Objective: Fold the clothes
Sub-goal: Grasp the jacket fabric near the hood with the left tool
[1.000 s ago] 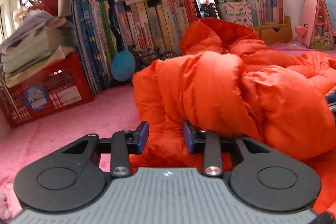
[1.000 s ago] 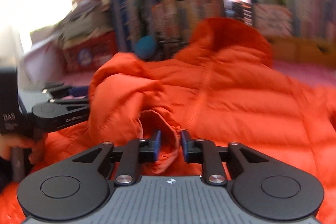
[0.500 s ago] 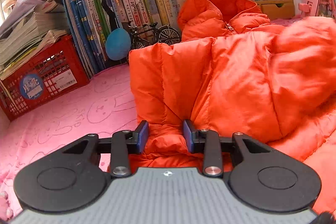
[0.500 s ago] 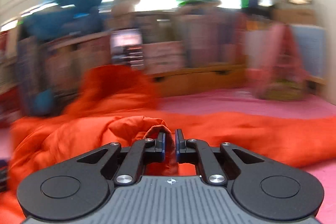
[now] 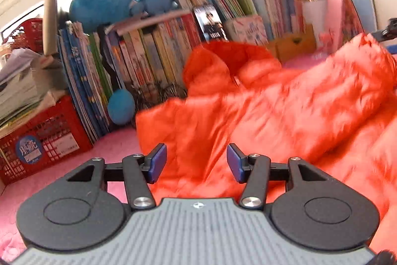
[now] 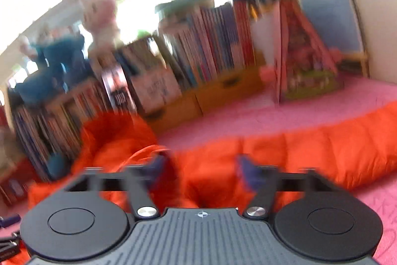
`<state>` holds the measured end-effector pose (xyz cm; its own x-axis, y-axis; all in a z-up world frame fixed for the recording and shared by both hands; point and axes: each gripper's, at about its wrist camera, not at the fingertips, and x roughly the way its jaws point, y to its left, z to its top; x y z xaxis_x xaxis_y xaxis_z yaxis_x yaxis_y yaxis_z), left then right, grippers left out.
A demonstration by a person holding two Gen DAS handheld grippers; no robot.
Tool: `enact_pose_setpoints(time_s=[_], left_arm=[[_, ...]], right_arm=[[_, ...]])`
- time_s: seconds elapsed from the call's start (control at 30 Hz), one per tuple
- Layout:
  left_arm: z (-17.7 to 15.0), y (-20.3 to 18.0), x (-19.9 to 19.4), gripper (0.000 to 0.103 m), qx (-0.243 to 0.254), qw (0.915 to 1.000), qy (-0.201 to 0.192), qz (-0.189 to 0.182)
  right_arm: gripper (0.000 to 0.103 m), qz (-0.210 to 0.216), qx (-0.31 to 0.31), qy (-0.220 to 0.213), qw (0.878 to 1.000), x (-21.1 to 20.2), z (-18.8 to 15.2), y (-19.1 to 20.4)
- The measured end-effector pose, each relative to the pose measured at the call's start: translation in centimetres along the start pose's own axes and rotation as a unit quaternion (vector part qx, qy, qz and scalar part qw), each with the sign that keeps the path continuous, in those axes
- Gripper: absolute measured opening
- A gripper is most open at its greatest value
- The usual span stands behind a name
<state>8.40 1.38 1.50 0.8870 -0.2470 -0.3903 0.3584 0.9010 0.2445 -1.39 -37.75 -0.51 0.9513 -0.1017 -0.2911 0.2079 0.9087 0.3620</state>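
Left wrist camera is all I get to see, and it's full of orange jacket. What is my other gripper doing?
Observer: The right gripper is open. Its jaws have just been opening, and nothing is pinched between them.
Operator: So where is the jacket over there?
Observer: The orange jacket lies just below and ahead of that gripper, though the picture is blurry.
Operator: Is any of it sticking out?
Observer: Yes, a long puffy strip of it stretches away to the right, lying across the pink mat.
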Motion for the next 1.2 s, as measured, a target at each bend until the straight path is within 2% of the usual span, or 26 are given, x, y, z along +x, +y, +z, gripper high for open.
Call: enact_pose_setpoints(time_s=[0.07, 0.1, 0.17, 0.2, 0.23, 0.3, 0.43, 0.47, 0.57, 0.63, 0.7, 0.73, 0.83, 0.9, 1.07, 1.13, 1.2], left_arm=[[0.9, 0.2, 0.6, 0.052, -0.017, 0.9998, -0.004, 0.005], [1.0, 0.3, 1.5, 0.052, -0.025, 0.9996, 0.005, 0.011], [0.9, 0.2, 3.4, 0.052, -0.039, 0.9987, 0.026, 0.020], [0.7, 0.0, 4.1, 0.052, -0.041, 0.9981, 0.039, 0.022], [0.4, -0.2, 4.6, 0.052, -0.039, 0.9976, 0.051, 0.025], [0.0, -0.5, 5.3, 0.054, -0.036, 0.9964, 0.070, 0.031], [-0.2, -0.4, 5.9, 0.055, -0.041, 0.9942, 0.093, 0.035], [-0.3, -0.3, 6.1, 0.055, -0.044, 0.9936, 0.098, 0.036], [-0.5, 0.1, 6.1, 0.057, -0.054, 0.9927, 0.103, 0.032], [-0.5, 0.2, 6.0, 0.058, -0.055, 0.9932, 0.100, 0.021], [-0.5, -0.1, 6.0, 0.058, -0.045, 0.9939, 0.098, 0.019], [-0.5, -0.3, 6.0, 0.058, -0.038, 0.9941, 0.099, 0.022], [-0.4, -0.8, 5.8, 0.058, -0.022, 0.9946, 0.094, 0.036], [-0.3, -1.2, 5.2, 0.056, -0.012, 0.9956, 0.079, 0.048], [0.8, -3.6, 1.2, 0.057, 0.022, 0.9993, 0.010, 0.030], [1.8, -5.1, -0.3, 0.059, 0.037, 0.9992, -0.011, 0.002], [2.9, -7.3, -1.7, 0.072, 0.048, 0.9964, -0.030, -0.063]], right_arm=[[0.091, -0.027, -0.026, -0.060, 0.997, -1.6, 0.8, 1.2], [0.092, -0.066, -0.058, -0.088, 0.992, -2.1, 1.0, 2.5], [0.092, -0.078, -0.131, -0.124, 0.981, -2.6, 0.6, 5.9], [0.091, -0.040, -0.192, -0.104, 0.975, -2.1, -0.3, 8.5], [0.091, 0.000, -0.252, -0.084, 0.964, -1.6, -1.1, 11.1], [0.091, 0.040, -0.375, -0.068, 0.924, -0.1, -4.9, 16.6], [0.089, 0.094, -0.464, -0.008, 0.881, 3.4, -9.9, 21.8], [0.089, 0.086, -0.482, 0.006, 0.872, 4.1, -10.8, 22.0], [0.089, -0.002, -0.520, 0.016, 0.854, 6.8, -11.7, 19.6], [0.089, -0.058, -0.501, 0.025, 0.863, 7.7, -10.4, 15.3], [0.090, -0.103, -0.450, 0.050, 0.886, 8.3, -7.8, 10.6], [0.090, -0.136, -0.429, 0.058, 0.891, 8.3, -6.7, 8.9], [0.090, -0.170, -0.367, 0.045, 0.914, 6.1, -4.0, 5.4], [0.089, -0.136, -0.302, 0.047, 0.942, 4.3, -2.6, 4.5], [0.091, -0.071, -0.194, 0.015, 0.978, -0.4, -1.8, 3.1], [0.091, -0.046, -0.132, 0.004, 0.990, -1.9, -1.1, 1.6], [0.092, -0.016, -0.052, 0.003, 0.999, -2.4, -0.2, -0.7]])
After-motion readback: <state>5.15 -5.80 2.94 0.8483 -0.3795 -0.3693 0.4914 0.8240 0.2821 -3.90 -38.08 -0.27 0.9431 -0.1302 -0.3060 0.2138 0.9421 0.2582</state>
